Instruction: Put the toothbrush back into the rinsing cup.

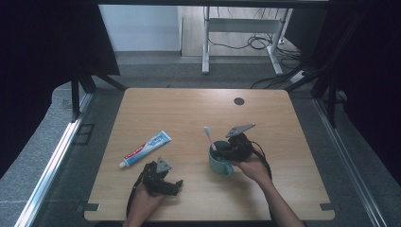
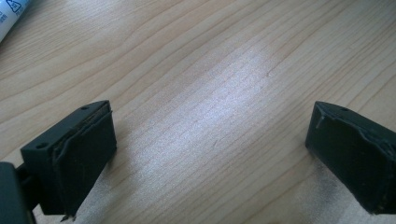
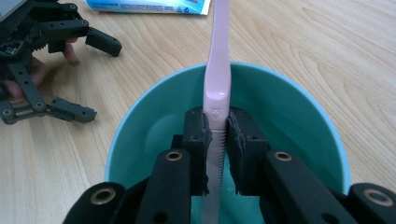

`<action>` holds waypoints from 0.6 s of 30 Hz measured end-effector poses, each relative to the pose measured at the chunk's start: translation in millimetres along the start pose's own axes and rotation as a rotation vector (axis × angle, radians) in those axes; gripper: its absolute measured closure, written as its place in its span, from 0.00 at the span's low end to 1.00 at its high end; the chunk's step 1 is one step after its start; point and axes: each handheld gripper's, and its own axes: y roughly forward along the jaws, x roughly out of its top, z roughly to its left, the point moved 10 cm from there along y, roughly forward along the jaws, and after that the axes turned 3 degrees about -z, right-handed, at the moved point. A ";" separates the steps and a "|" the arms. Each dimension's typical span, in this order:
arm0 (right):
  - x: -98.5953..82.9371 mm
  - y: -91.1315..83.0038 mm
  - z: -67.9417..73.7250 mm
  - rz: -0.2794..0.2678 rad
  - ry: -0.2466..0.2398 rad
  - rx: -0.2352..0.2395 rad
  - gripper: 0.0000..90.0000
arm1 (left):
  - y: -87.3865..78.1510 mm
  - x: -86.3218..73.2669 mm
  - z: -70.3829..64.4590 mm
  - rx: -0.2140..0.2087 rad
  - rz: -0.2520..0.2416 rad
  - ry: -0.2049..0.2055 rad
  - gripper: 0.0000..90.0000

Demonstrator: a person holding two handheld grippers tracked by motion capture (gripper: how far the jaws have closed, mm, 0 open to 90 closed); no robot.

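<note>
The pink toothbrush (image 3: 217,88) is pinched at its handle between the clenched jaws of the right tongs (image 3: 217,135), directly above the open mouth of the teal cup (image 3: 299,112); its lower end reaches down into the cup and its head rises away past the rim. The left tongs (image 2: 210,140) rest well apart from the cup on the wooden tabletop (image 2: 224,60), jaws spread wide and holding nothing. Just beyond them lies a toothpaste tube (image 1: 145,149).

Wooden table (image 1: 198,101) on grey floor (image 1: 42,142); black curtains (image 1: 42,42) flank it; white desk frame (image 1: 241,28) behind, cables (image 1: 257,42) underneath.
</note>
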 end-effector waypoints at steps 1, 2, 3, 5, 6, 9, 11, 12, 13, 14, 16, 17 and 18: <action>0.0 0.1 0.0 0.001 0.001 -0.001 0.86 | 0.0 0.0 0.0 0.000 0.000 0.000 0.02; 0.0 0.2 0.0 0.003 0.000 0.000 0.86 | 0.0 0.0 0.0 0.000 0.000 0.000 0.02; 0.1 0.4 -0.1 0.007 -0.002 -0.001 0.86 | 0.0 0.0 0.0 0.000 0.000 0.000 0.02; 0.1 0.6 0.0 0.014 -0.002 -0.001 0.85 | 0.0 0.0 0.0 0.000 0.000 0.000 0.02; 0.0 0.7 0.0 0.017 -0.004 -0.002 0.85 | 0.0 0.0 0.0 0.000 0.000 0.000 0.02; -0.1 1.1 0.3 0.021 -0.009 -0.003 0.83 | 0.0 0.0 0.0 0.000 0.000 0.000 0.02; 0.0 1.1 0.4 0.020 -0.009 -0.004 0.82 | 0.0 0.0 0.0 0.000 0.000 0.000 0.02; 0.0 1.1 0.5 0.021 -0.009 -0.004 0.82 | 0.0 0.0 0.0 0.000 0.000 0.000 0.02; 0.1 1.2 0.6 0.021 -0.010 -0.005 0.82 | 0.0 0.0 0.0 0.000 0.000 0.000 0.02; 0.2 1.1 0.8 0.021 -0.010 -0.005 0.81 | 0.0 0.0 0.0 0.000 0.000 0.000 0.02; 0.9 0.7 1.5 0.019 -0.013 -0.005 0.80 | 0.0 0.0 0.0 0.000 0.000 0.000 0.02; 1.6 0.1 2.1 0.017 -0.016 -0.004 0.80 | 0.0 0.0 0.0 0.000 0.000 0.000 0.02; 2.2 -0.4 2.4 0.016 -0.020 -0.004 0.79 | 0.0 0.0 0.0 0.000 0.000 0.000 0.02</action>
